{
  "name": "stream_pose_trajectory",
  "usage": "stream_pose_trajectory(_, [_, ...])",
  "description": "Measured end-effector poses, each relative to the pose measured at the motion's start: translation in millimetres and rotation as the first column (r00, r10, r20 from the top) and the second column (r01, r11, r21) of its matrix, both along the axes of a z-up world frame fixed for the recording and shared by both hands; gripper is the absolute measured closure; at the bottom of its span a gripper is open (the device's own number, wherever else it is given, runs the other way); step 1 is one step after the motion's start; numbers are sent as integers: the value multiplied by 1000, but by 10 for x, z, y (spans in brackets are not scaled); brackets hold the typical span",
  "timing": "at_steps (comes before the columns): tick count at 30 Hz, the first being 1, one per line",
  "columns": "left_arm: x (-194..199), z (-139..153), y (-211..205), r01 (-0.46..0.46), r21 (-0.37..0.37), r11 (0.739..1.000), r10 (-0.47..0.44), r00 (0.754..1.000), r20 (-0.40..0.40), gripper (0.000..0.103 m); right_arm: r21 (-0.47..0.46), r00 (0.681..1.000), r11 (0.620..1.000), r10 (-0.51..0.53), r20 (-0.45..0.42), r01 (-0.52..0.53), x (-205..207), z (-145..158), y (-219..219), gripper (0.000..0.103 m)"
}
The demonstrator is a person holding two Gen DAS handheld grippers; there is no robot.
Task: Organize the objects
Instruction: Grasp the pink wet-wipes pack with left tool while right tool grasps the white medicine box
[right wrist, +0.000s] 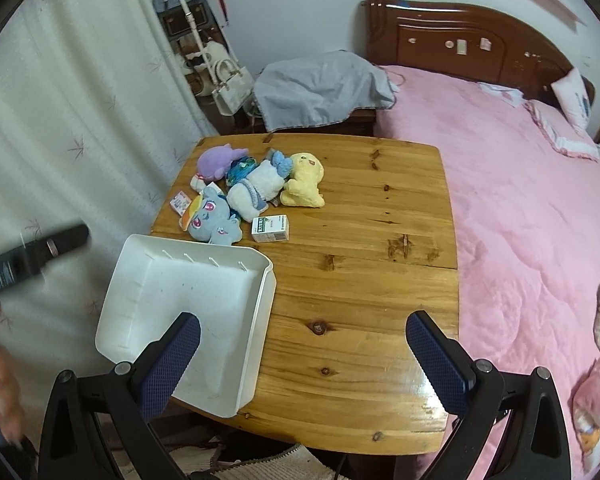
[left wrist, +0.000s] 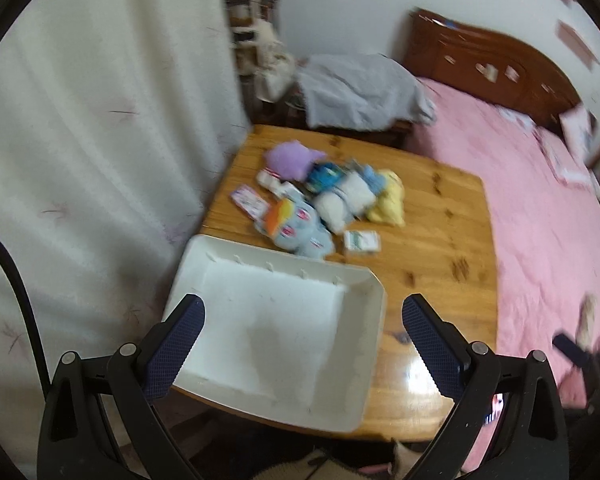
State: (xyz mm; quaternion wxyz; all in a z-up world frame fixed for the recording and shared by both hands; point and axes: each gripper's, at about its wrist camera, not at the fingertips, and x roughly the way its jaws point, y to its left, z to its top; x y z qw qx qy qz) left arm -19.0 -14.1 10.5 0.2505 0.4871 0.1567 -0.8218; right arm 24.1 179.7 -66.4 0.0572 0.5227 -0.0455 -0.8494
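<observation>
While toys crowd behind, white tray (right wrist: 140,320) bare

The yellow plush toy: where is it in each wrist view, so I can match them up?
Left wrist: the yellow plush toy lies just above centre, at the right end of the toy pile, blurred.
Right wrist: the yellow plush toy lies above centre, again at the pile's right end.
Shared landmark: the white tray at the table's near-left corner.

Both wrist views look down from the near edge at the wooden table (left wrist: 440,240), left view nearer.
</observation>
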Motion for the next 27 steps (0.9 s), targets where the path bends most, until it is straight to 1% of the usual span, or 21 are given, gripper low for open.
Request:
stream_pose_trajectory(3, [12, 114, -153, -88, -54, 995, 88, 996, -7, 3, -27, 999, 999, 29, 13, -29, -47, -70, 68, 0])
stream_pose_trajectory(6, [21, 181, -289, -147, -84, 985, 148, 989, 0, 3, -58, 998, 997, 48, 28, -46, -102, -150, 105, 0])
stream_pose_trajectory(11, [-22, 200, -467, -171, -152, 974, 177, 984, 30, 3, -78, 997, 995, 67, 47, -63, -172, -251, 71, 0])
stream_pose_trajectory(14, [-108, 171, -598, -157, -162, 974, 166, 985, 43, 3, -63, 997, 996, 62, 50, -59, -229, -290, 8, 0])
stream_pose_trajectory(18, [-299, 71, -857, -138, -126, 982, 146, 988, 57, 3, -52, 998, 998, 33, 60, -30, -351, -321, -86, 0])
stream_pose_trajectory(22, [-575, -109, -1200, -110, -40, 993, 113, 990, 79, 3, -57, 996, 998, -10, 89, 15, -555, -377, -212, 0])
stream_pose_trajectory(25, [-807, -349, -1462, -105, 27, 994, 101, 988, 115, 3, -91, 990, 994, -51, 134, 64, -777, -481, -328, 0])
stream_pose_trajectory(27, [-967, -573, -1644, -105, 82, 991, 93, 985, 143, 3, -124, 983, 987, -76, 165, 97, -938, -570, -391, 0])
